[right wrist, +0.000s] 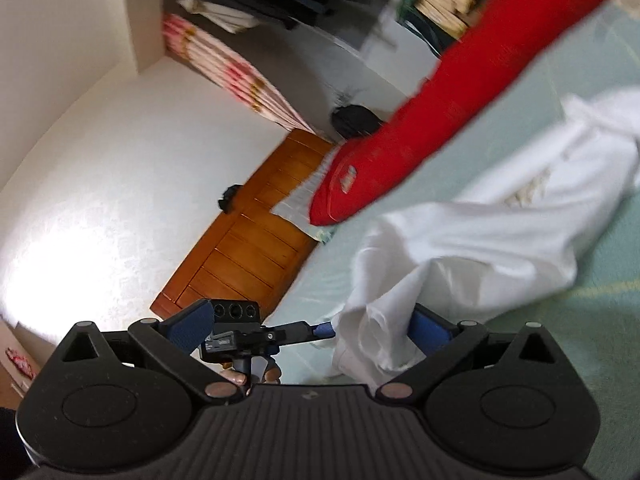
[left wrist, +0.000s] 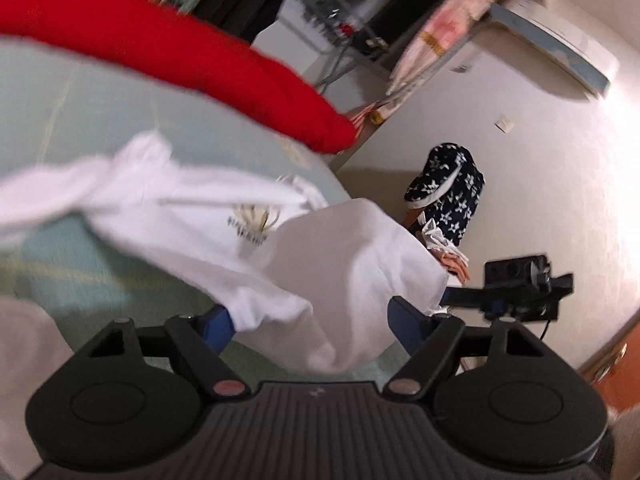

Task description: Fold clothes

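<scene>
A white garment (left wrist: 224, 208) with a small printed mark lies crumpled on the pale green bed (left wrist: 100, 120). One end is lifted and hangs between the blue fingers (left wrist: 216, 326) of my left gripper (left wrist: 312, 324). Those jaws stand wide apart and the pads do not press the cloth. In the right wrist view the same white garment (right wrist: 480, 232) drapes over the right-hand finger (right wrist: 430, 328) of my right gripper (right wrist: 310, 320), which is also spread wide. The left gripper (right wrist: 240, 332), held by a hand (right wrist: 248, 378), reaches into the hanging fold from the left. The right gripper (left wrist: 520, 292) shows beside the cloth's edge.
A long red cushion (left wrist: 160, 52) lies across the far side of the bed; the red cushion (right wrist: 420, 128) reaches the bed's edge. A wooden panel (right wrist: 240, 240) and white wall (right wrist: 100, 180) sit beyond. A navy floral item (left wrist: 448, 192), shelves (left wrist: 360, 12) and an air conditioner (left wrist: 560, 52) are around.
</scene>
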